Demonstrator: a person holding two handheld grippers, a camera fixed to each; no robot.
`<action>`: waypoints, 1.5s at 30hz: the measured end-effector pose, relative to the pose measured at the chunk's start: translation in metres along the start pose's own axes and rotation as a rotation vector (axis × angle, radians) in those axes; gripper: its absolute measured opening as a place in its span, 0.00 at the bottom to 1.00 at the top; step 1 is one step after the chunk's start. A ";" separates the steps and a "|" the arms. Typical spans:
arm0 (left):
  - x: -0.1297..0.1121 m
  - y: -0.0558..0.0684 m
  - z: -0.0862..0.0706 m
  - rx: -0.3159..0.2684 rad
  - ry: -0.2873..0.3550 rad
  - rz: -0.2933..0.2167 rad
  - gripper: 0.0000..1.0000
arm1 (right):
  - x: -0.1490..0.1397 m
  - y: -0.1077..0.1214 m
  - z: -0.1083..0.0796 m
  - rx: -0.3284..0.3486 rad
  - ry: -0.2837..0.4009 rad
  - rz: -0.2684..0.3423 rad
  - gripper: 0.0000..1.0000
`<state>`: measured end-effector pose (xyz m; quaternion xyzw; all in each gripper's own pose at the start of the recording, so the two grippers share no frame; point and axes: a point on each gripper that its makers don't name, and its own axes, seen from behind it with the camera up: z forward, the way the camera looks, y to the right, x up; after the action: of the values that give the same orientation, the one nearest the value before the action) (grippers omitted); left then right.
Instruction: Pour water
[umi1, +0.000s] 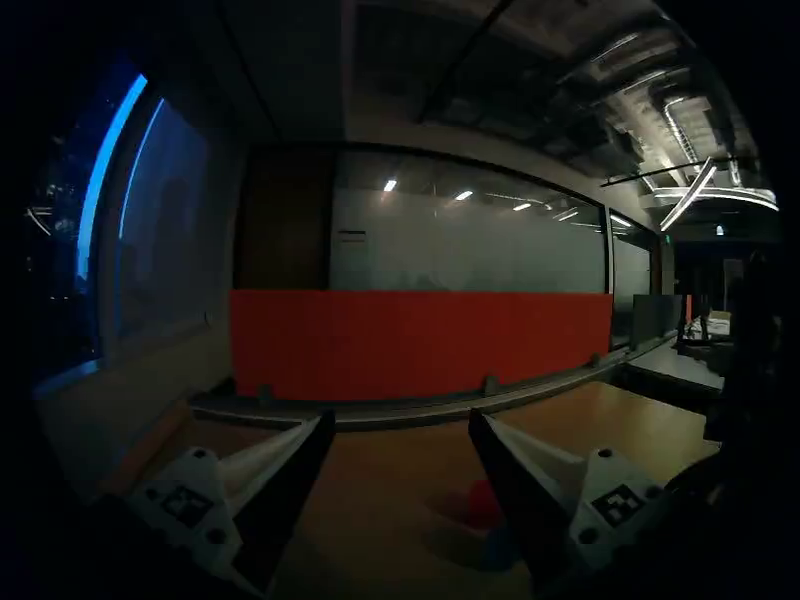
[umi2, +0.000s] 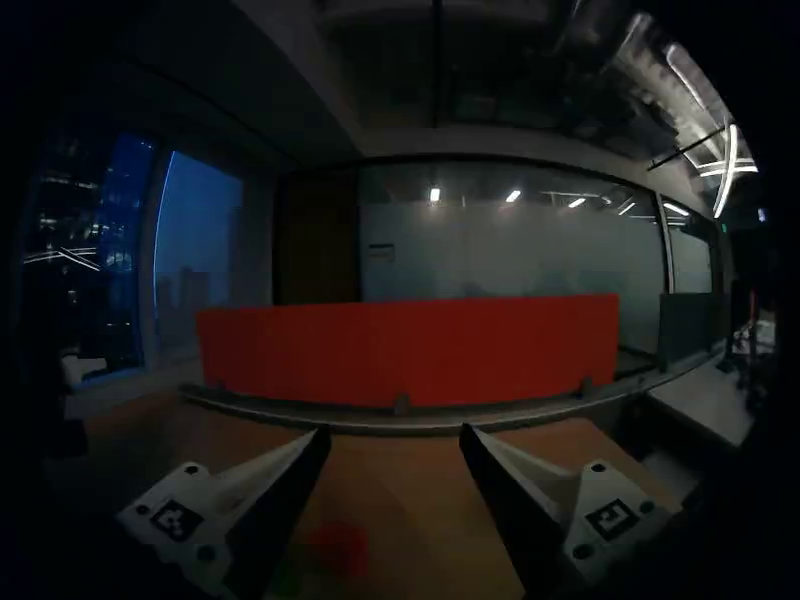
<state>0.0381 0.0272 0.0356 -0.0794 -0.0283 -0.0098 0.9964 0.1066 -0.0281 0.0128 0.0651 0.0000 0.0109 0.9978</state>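
Note:
The room is dim. My left gripper (umi1: 400, 425) hangs open above a wooden desk (umi1: 390, 490), nothing between its fingers. Low between them sits a small red object (umi1: 483, 500) with a bluish thing (umi1: 497, 548) beside it; I cannot tell what they are. In the right gripper view my right gripper (umi2: 395, 435) is also open and empty over the same desk (umi2: 400, 480). A red object (umi2: 338, 548) lies on the desk below it, with a faint green patch (umi2: 285, 578) at its left.
A red partition panel (umi1: 420, 342) (umi2: 410, 350) runs along the desk's far edge, with frosted glass wall behind. Dark windows (umi2: 190, 260) stand at the left. Another desk (umi2: 705, 400) lies to the right.

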 end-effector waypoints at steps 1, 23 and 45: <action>0.002 0.003 0.001 -0.017 0.001 0.002 0.99 | 0.000 -0.003 0.000 0.012 -0.002 -0.009 1.00; 0.018 0.062 0.007 -0.316 -0.011 0.024 0.99 | 0.012 -0.090 -0.009 0.378 -0.045 -0.087 1.00; -0.053 0.081 0.008 -0.468 -0.172 0.098 0.99 | -0.047 -0.098 -0.011 0.490 -0.220 -0.156 1.00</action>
<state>-0.0131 0.1094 0.0279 -0.3099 -0.1061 0.0390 0.9440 0.0615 -0.1244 -0.0110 0.3053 -0.1007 -0.0735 0.9441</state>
